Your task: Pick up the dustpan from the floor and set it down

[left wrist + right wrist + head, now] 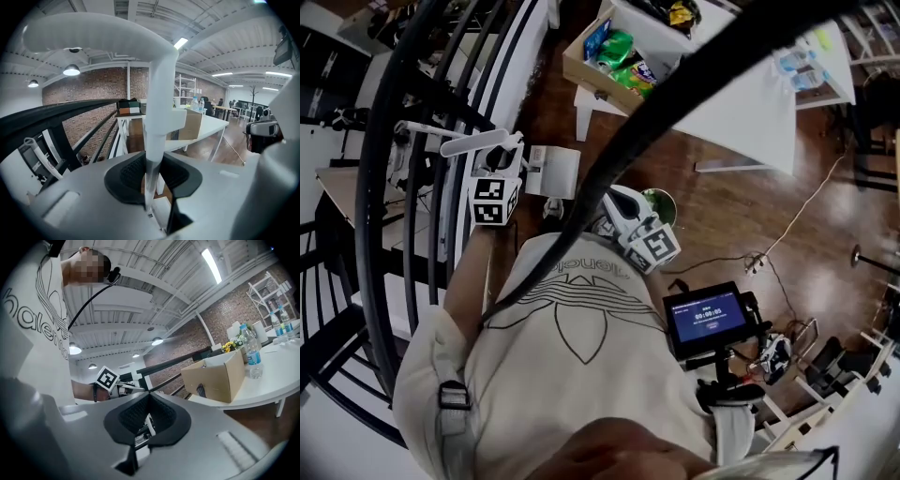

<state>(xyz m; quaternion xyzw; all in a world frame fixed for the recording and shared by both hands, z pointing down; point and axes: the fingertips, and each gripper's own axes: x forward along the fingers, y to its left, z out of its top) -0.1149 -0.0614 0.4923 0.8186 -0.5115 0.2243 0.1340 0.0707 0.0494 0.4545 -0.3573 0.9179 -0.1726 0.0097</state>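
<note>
The white dustpan (555, 172) hangs off the floor in front of the person. Its long handle (478, 142) sticks out to the left beside the railing. My left gripper (511, 157), with its marker cube below it, is shut on that handle. In the left gripper view the handle (157, 117) stands upright between the dark pads (126, 173), its curved grip overhead. To the right, my right gripper (617, 202) is held close to the person's chest. Its jaws (149, 398) meet at the tips with nothing between them, and it looks toward the left gripper's marker cube (107, 377).
A black stair railing (403, 187) curves along the left. Ahead, a white table (741, 103) carries a cardboard box (614, 56) of snack packets and some bottles (253, 357). A screen device (706, 319) sits at the person's right. A cable (797, 216) trails over the wooden floor.
</note>
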